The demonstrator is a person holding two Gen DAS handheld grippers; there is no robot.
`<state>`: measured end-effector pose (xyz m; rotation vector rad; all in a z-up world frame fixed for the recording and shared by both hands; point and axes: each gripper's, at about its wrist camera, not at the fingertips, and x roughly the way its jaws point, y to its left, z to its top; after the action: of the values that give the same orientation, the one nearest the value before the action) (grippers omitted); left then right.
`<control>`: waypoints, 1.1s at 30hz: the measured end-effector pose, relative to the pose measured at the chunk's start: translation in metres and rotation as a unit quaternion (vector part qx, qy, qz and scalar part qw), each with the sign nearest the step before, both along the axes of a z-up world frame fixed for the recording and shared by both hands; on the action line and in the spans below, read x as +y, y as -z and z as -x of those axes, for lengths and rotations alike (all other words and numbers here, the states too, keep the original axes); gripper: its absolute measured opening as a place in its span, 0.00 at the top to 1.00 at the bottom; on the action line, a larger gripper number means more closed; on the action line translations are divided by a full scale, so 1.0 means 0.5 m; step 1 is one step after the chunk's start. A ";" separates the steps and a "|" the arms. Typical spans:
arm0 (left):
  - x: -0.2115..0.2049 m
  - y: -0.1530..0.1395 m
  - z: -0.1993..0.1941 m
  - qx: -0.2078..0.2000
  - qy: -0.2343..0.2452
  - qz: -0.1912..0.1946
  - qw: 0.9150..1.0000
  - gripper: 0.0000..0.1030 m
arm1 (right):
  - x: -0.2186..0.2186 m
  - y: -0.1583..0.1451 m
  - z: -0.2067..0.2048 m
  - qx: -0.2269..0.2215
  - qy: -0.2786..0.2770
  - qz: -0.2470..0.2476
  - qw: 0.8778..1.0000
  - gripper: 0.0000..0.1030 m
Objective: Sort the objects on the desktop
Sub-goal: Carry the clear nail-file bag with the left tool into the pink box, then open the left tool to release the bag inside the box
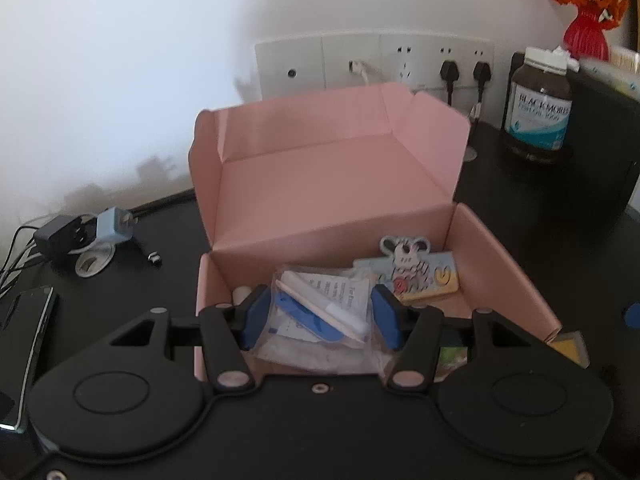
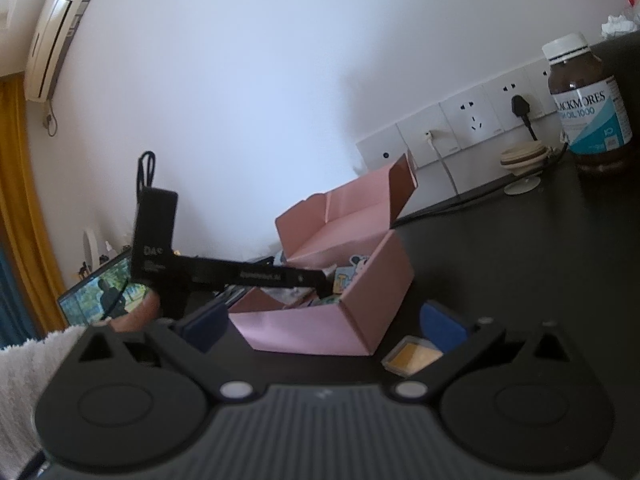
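1. my left gripper (image 1: 320, 316), nearest: blue pads part-way closed, clamped on a clear plastic packet (image 1: 320, 320) from both sides, held over the near end of the pink box (image 1: 328, 184), pointing down into it.
2. packet: thin see-thru bag w/ a folded leaflet, a wooden stick, a blue strip and a white tube inside. looks light, soft, crinkly, prob slippery. bag bulges btwn the pads, so grip is on film + contents, not on anything stiff. best hold is across the middle where the stick and strip add some body; edges would just fold.
3. my right gripper (image 2: 320, 328): jaws wide apart, nothing btwn them. a small yellow pad in a clear case (image 2: 412, 356) lies just beside the right pad, on the desk, outside the box.
4. in the box already: a cartoon mouse card (image 1: 416, 268) toward the far right, other small bits under the packet i can't make out.
5. box lid stands open, leaning toward the wall.
6. surface: black desk (image 1: 520, 216), smooth, dark.
7. further out: power adapters and cables (image 1: 80, 236) at left, brown supplement bottle (image 1: 538, 100) at right, wall sockets (image 1: 376, 60) behind, red vase w/ orange flowers (image 1: 586, 8) in the far corner.
8. right view: a screen (image 2: 104, 292) and an air con unit (image 2: 56, 36) up on the wall.
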<state>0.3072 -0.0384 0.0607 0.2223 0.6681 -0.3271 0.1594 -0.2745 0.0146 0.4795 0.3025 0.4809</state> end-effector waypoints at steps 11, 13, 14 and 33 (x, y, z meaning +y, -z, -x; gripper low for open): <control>-0.006 0.019 -0.004 0.017 -0.001 -0.017 1.000 0.44 | 0.001 0.000 -0.002 0.002 0.001 0.000 1.000 0.01; -0.008 0.019 -0.003 0.017 -0.002 -0.020 1.000 0.44 | 0.001 0.000 -0.003 0.003 0.001 -0.001 1.000 0.01; -0.008 0.020 -0.003 0.017 -0.002 -0.021 1.000 0.44 | 0.001 0.001 -0.003 0.003 0.001 -0.001 1.000 0.01; -0.007 -0.004 0.014 -0.008 -0.002 -0.018 1.000 0.05 | 0.000 0.002 -0.005 0.010 0.000 -0.005 1.000 0.01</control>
<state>0.3000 -0.0420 0.0628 0.2573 0.6585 -0.3089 0.1619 -0.2744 0.0136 0.4935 0.3198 0.4773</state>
